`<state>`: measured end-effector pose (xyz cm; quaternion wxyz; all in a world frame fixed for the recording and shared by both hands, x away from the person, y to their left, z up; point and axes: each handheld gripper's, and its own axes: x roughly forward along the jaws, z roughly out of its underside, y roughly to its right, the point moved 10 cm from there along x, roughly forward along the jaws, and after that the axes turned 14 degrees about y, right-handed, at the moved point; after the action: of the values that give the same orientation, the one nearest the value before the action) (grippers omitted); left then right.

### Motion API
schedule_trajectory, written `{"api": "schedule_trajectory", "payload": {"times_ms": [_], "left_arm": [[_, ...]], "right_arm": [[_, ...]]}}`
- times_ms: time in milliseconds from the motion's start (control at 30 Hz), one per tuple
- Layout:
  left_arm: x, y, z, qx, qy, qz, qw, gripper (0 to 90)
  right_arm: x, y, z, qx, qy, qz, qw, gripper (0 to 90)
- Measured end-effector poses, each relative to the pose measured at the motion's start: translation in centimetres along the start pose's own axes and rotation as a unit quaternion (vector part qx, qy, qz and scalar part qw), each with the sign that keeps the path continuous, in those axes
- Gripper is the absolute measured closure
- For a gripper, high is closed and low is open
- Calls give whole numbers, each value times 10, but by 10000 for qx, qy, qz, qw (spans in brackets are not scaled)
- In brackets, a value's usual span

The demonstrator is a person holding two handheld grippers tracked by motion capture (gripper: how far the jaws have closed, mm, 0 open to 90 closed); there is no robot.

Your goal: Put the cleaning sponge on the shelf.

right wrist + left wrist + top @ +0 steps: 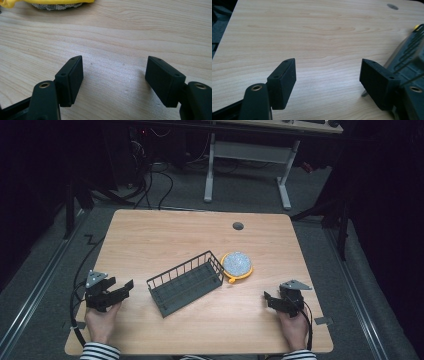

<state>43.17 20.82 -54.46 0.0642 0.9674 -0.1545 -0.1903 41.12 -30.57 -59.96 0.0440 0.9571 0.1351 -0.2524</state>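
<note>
left gripper (126,286) sitting beside wire basket (186,282), jaws wide, gripping nothing; right gripper (267,298) gaping, empty, near yellow strainer (236,265).

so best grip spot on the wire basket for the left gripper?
Probably the top rim wire of the wire basket at its near-left short end, approached from the left with the left gripper, whose jaws stand open. The basket sits upright, its thin rim exposed, that end nearest this gripper.

Wire basket (186,283) mid-table (165,232); strainer (236,265) touching its right end; left tool (126,287) left, right tool (267,300) right.
</note>
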Motion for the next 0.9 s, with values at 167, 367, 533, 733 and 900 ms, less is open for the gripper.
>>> {"api": "schedule_trajectory", "payload": {"times_ms": [167,367,533,733,900], "left_arm": [[11,-9,10,109,-132,-192,9997,300],[21,-14,22,358,-376,-369,9980,291],[27,-18,26,375,-433,-436,9974,287],[33,-23,30,360,-439,-499,9971,285],[37,-23,31,488,-418,-546,9964,284]], "right_arm": [[1,-1,0,-15,-3,-38,10000,310],[1,-2,-1,-68,1,-112,9999,310],[1,-3,-1,-62,0,-127,9999,309],[4,-2,-2,-58,1,-164,9998,309],[4,-1,-3,-48,19,-77,10000,359]]}}
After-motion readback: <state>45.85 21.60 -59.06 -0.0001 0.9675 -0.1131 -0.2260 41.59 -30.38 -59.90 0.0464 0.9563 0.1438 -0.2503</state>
